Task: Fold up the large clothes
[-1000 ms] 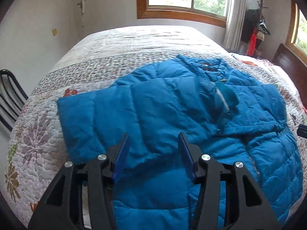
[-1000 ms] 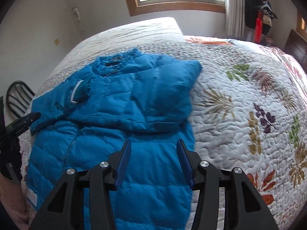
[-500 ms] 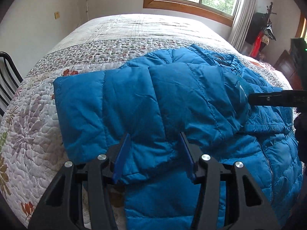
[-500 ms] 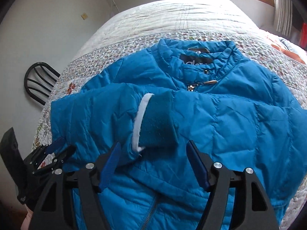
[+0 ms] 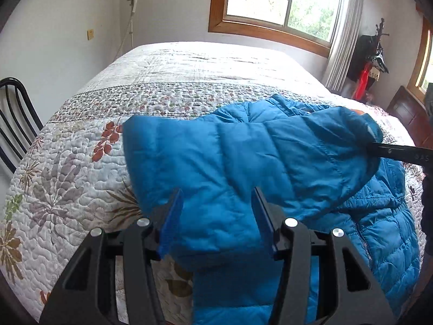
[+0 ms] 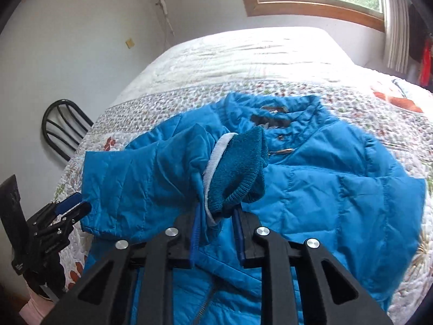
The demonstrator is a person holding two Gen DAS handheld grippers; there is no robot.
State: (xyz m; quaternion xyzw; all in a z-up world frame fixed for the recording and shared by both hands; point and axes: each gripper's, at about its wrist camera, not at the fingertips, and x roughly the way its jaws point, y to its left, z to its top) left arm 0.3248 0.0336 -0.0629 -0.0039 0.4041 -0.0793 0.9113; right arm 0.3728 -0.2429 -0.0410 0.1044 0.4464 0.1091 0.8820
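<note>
A blue puffer jacket (image 5: 270,162) lies front up on the quilted bed (image 5: 189,65), collar toward the window. Its left sleeve (image 6: 140,173) is folded across the chest. My right gripper (image 6: 217,216) is shut on the sleeve's knit cuff (image 6: 240,173) and holds it lifted above the jacket (image 6: 338,195). In the left wrist view its black finger shows at the cuff (image 5: 400,154). My left gripper (image 5: 217,208) is open, its blue pads either side of the sleeve's lower edge near the elbow; it also shows in the right wrist view (image 6: 67,208).
A black metal chair (image 5: 13,124) stands at the bed's left side, also in the right wrist view (image 6: 65,124). A wooden-framed window (image 5: 276,2), a curtain (image 5: 343,29) and a dark wooden headboard (image 5: 406,111) lie beyond the bed.
My right gripper moved left onto the sleeve cuff, closed on it and lifted it. My left gripper moved in over the sleeve's lower edge and stayed open.
</note>
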